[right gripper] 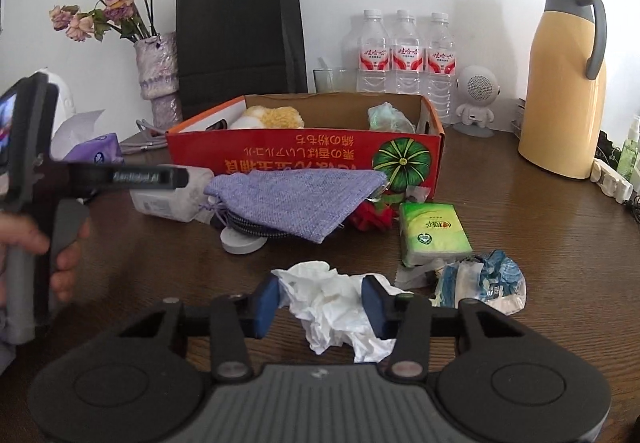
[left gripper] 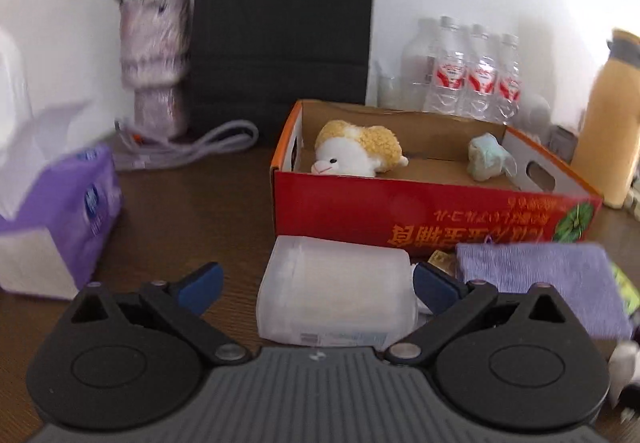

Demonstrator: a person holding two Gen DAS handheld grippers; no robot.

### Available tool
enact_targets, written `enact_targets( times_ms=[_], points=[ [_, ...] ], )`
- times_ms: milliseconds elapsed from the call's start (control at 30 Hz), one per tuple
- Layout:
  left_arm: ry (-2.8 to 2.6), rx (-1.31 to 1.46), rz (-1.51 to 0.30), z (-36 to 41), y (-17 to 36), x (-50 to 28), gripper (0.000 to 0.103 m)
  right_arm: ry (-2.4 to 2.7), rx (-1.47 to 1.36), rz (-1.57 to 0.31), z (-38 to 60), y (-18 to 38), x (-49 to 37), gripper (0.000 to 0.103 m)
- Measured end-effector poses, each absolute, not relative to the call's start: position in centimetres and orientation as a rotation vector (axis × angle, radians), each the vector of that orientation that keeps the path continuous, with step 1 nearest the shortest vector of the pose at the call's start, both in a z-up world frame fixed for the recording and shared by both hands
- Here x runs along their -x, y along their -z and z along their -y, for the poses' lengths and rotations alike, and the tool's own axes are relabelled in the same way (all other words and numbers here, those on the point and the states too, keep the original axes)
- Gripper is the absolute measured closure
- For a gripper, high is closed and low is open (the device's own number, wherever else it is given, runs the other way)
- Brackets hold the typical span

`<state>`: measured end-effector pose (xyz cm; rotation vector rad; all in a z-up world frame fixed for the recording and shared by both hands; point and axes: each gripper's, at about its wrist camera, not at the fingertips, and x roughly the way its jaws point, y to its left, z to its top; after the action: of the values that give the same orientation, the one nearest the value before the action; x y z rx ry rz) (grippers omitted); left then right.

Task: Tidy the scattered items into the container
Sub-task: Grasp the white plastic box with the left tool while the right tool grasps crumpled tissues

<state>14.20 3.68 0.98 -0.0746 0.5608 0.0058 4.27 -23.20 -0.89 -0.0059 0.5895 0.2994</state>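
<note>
The right gripper (right gripper: 320, 301) has its blue pads drawn in against a crumpled white tissue (right gripper: 336, 307), one pad on each side, so it looks clamped on the wad, which lies on the brown table (right gripper: 520, 211). The left gripper (left gripper: 316, 285) stands with its jaws wide apart around a translucent plastic jar (left gripper: 336, 295) lying on its side, pads not yet touching it.

Beyond them sit a purple cloth pouch (right gripper: 296, 195), a green tissue pack (right gripper: 434, 233) and a crinkled blue-white wrapper (right gripper: 484, 279). The red cardboard box (right gripper: 304, 159) (already holding a plush lamb (left gripper: 356, 151)) waits just behind the pouch.

To do this step well, I would lift the tissue straight up before carrying it, clearing the pouch and box wall, since a soft wad can slip or trail.
</note>
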Motion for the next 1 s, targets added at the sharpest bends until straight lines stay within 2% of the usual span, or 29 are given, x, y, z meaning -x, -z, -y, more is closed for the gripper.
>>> enact_targets(
  times_ms=[133, 300, 367, 400, 467, 600, 733, 867, 1000],
  points=[
    [0.015, 0.112, -0.546, -4.1, -1.3, -14.1, 0.000, -0.313, -0.003, -0.587, 23.2, 0.7, -4.0, 0.060],
    [0.050, -0.033, -0.521, -2.0, -1.0, -13.8, 0.000, -0.318, 0.006, -0.590, 22.8, 0.7, -4.3, 0.060],
    [0.029, -0.069, -0.524, -1.5, -0.8, -14.2, 0.003, -0.309, 0.010, -0.600, 22.8, 1.0, -4.5, 0.064],
    [0.049, -0.060, -0.529, -1.5, -0.8, -14.2, 0.018, -0.306, 0.009, -0.604, 22.9, 1.1, -4.6, 0.066],
    [0.057, -0.045, -0.532, -1.6, -0.9, -14.0, 0.020, -0.307, -0.001, -0.617, 23.1, 1.2, -4.7, 0.080],
    [0.044, -0.046, -0.544, -1.7, -1.0, -12.7, 0.020, -0.361, 0.016, -0.629, 22.6, 0.8, -4.4, 0.086],
    [0.007, -0.060, -0.535, -2.2, -2.2, -8.1, 0.020, -0.462, 0.069, -0.642, 21.4, 0.1, -2.8, 0.084],
    [-0.016, 0.007, -0.561, -2.0, -2.6, -1.5, 0.020, -0.624, -0.007, -0.665, 21.4, -1.2, -0.3, 0.067],
    [0.005, 0.028, -0.580, -0.8, -2.1, 3.2, 0.020, -0.600, -0.075, -0.604, 23.0, -2.9, 2.0, 0.060]
  ],
)
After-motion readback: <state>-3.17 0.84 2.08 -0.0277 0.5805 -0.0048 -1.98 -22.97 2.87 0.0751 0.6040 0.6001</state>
